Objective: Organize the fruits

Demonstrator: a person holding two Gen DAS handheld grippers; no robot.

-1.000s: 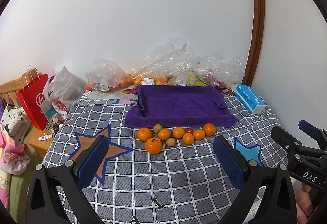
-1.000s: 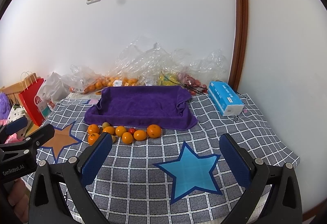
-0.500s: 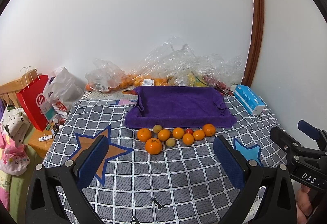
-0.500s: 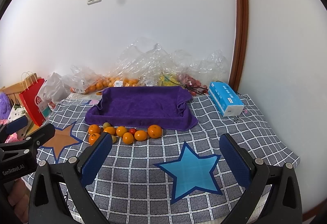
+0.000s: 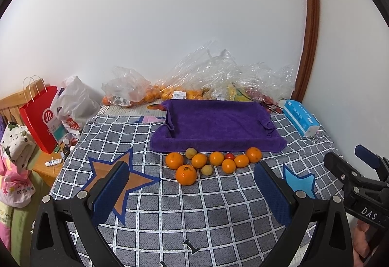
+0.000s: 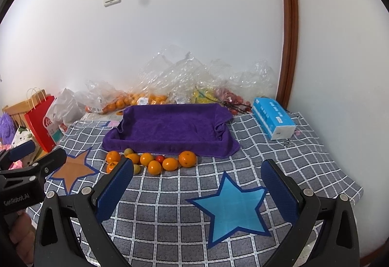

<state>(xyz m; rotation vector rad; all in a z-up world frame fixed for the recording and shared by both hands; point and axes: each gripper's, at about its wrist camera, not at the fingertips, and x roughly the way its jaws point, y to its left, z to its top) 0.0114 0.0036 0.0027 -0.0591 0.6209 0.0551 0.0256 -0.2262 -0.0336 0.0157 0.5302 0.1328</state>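
Both tools hover over the checked cloth (image 5: 218, 206), left tool (image 5: 192, 189) spread wide and holding nothing, right tool (image 6: 197, 184) likewise gaping. The fruits (image 5: 211, 162), oranges with a few small yellowish and red ones, sit clustered just along the near edge of the purple towel tray (image 5: 216, 123).

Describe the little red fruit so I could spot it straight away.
Find the purple towel-lined tray on the checked cloth. Along its near edge lies a row of oranges. The small red fruit sits among them, right of the middle: the only red one, and the smallest.
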